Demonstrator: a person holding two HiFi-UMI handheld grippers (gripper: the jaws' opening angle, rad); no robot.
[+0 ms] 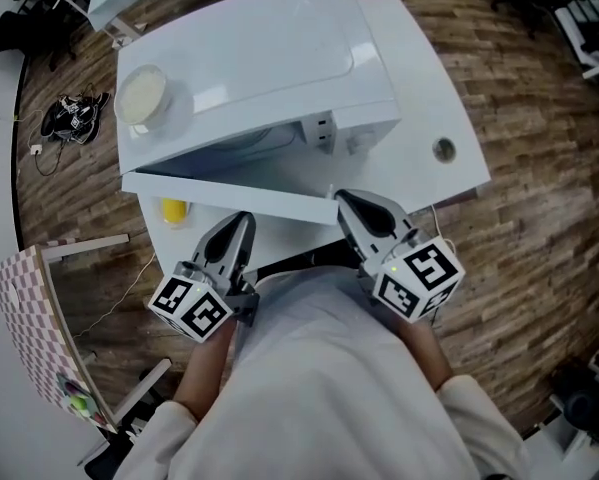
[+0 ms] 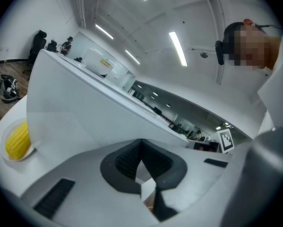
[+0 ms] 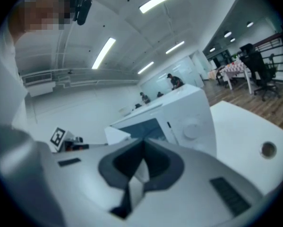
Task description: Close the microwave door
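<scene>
White microwave (image 1: 269, 68) on white table (image 1: 419, 78), door (image 1: 229, 190) swung wide open toward person. Left gripper (image 1: 243, 220) close to door's outer face, jaws pressed together, nothing between. Right gripper (image 1: 345, 200) at door's free end, jaws likewise together, empty; contact with door unclear. Yellow corn cob (image 2: 16, 138) on small plate (image 2: 4, 159) beside door, left side. Pale round dish (image 1: 142, 96) atop microwave. Wood-plank floor (image 1: 539, 168) around.
</scene>
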